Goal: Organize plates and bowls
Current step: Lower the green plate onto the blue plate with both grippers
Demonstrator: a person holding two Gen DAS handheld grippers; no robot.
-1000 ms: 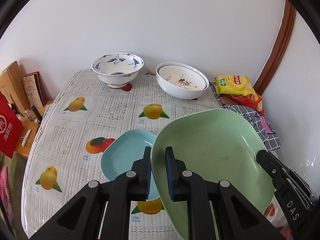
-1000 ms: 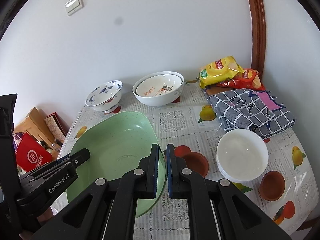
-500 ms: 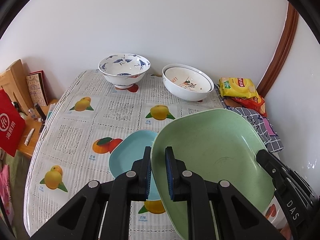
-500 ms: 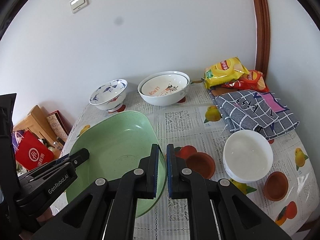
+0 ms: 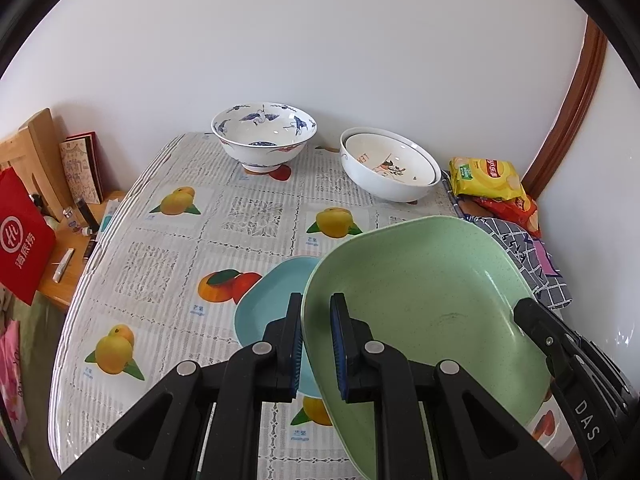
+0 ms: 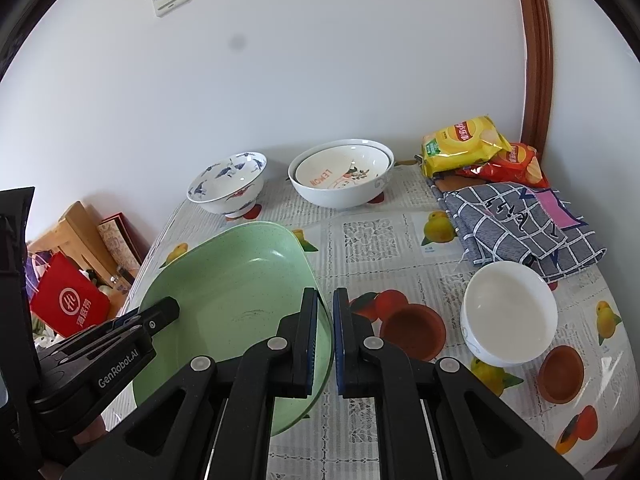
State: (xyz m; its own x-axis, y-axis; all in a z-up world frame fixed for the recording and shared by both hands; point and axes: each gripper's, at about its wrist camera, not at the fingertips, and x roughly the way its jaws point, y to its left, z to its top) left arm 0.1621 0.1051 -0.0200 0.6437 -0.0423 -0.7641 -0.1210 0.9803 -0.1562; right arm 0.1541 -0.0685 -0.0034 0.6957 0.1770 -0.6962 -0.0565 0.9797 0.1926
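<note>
Green speckled plastic fills the near part of both views: a deep green plate (image 5: pixel 432 300) is held up between the two tools, tilted over the worktop (image 5: pixel 248 216) with its fruit-print cloth. The left tongs (image 5: pixel 316 340) are clamped on the plate's left rim, one blue pad outside the wall and one inside. The right tongs (image 6: pixel 326 332) pinch the opposite rim in the same way, the rim passing through the narrow gap between their pads. From the left wrist, the other tool's black finger shows lying along the plate's far right edge.

Under the raised plate, partly covered by it, a light blue plate (image 5: pixel 268 300) lies flat on the cloth. At the back by the wall stands a blue-and-white footed bowl (image 5: pixel 264 136), and to its right a white bowl with a smaller lemon-print bowl (image 6: pixel 340 172) nested inside it. On the right side of the worktop a plain white bowl (image 6: pixel 508 312) sits near two small brown dishes (image 6: pixel 412 328), one just left of it and one to its right at the edge. A folded checked cloth (image 6: pixel 520 224) lies behind the white bowl, with a yellow chip bag (image 6: pixel 464 140) and a red one in the corner.
</note>
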